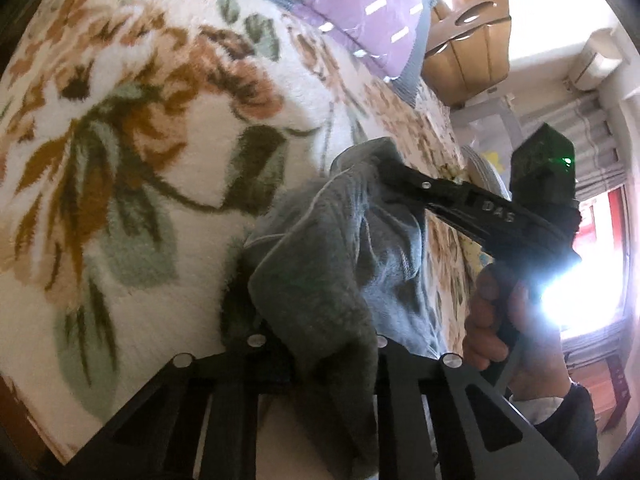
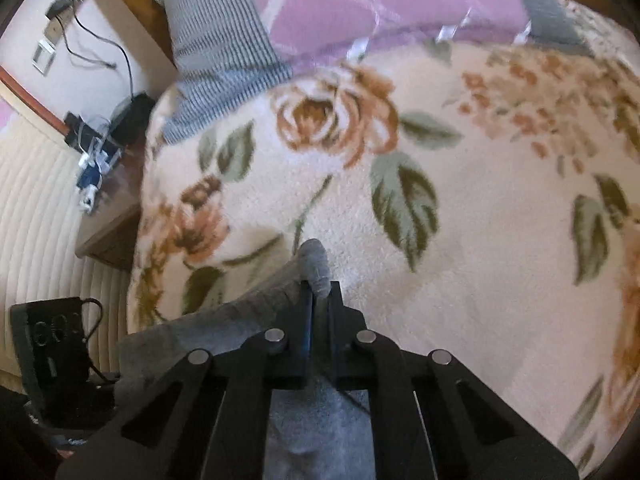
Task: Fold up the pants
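1. Pants (image 1: 320,256), grey and soft, hang bunched in the air between the two tools, lifted above the floral blanket (image 1: 132,128); none of the fabric in view lies flat yet.
2. Left gripper (image 1: 320,344) appears clenched on a thick wad of the pants, though the cloth hides its fingertips.
3. Right gripper (image 2: 320,292) is closed tight on a rolled edge of the pants, which pokes out just ahead of its jaws.
4. To do this step well, the person would probably draw the two grips apart to tension the held edge, then lower the fabric onto the blanket ahead, smoothing as it lands; uneven grips risk a twisted fold.
5. Ahead of the right gripper the fleecy blanket covers a bed; beyond it lie a purple quilt (image 2: 384,4) and a checked pillow (image 2: 216,40).
6. Bright window (image 1: 592,272) glare sits to the left gripper's right.
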Available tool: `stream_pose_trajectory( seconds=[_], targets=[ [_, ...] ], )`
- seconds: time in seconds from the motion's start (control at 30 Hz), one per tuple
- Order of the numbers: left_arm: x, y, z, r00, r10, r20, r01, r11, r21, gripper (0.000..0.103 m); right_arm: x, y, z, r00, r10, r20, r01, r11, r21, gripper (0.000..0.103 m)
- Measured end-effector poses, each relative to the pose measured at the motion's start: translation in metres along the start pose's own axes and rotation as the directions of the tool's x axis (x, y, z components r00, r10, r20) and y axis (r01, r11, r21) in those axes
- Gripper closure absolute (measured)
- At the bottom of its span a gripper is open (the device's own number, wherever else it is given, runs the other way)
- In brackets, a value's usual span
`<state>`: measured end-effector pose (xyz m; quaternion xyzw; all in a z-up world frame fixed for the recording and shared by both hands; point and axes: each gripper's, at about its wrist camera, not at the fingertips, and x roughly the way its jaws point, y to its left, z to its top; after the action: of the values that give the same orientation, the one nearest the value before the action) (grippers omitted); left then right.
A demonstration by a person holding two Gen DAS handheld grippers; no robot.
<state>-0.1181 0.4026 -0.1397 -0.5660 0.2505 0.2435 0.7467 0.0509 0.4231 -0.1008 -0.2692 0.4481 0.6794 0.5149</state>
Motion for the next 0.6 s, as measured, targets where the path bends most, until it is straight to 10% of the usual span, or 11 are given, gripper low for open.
stream_pose_trajectory(
  seconds=[0.6],
  targets=[
    [-0.029,-0.107,-0.059,0.993,-0.107,-0.038,0.113,0.968,0.223,0.089,-0.170,-0.021,-0.092,0.965,-0.007,0.263,-0.051,0.976,0.210,0.096]
  ],
)
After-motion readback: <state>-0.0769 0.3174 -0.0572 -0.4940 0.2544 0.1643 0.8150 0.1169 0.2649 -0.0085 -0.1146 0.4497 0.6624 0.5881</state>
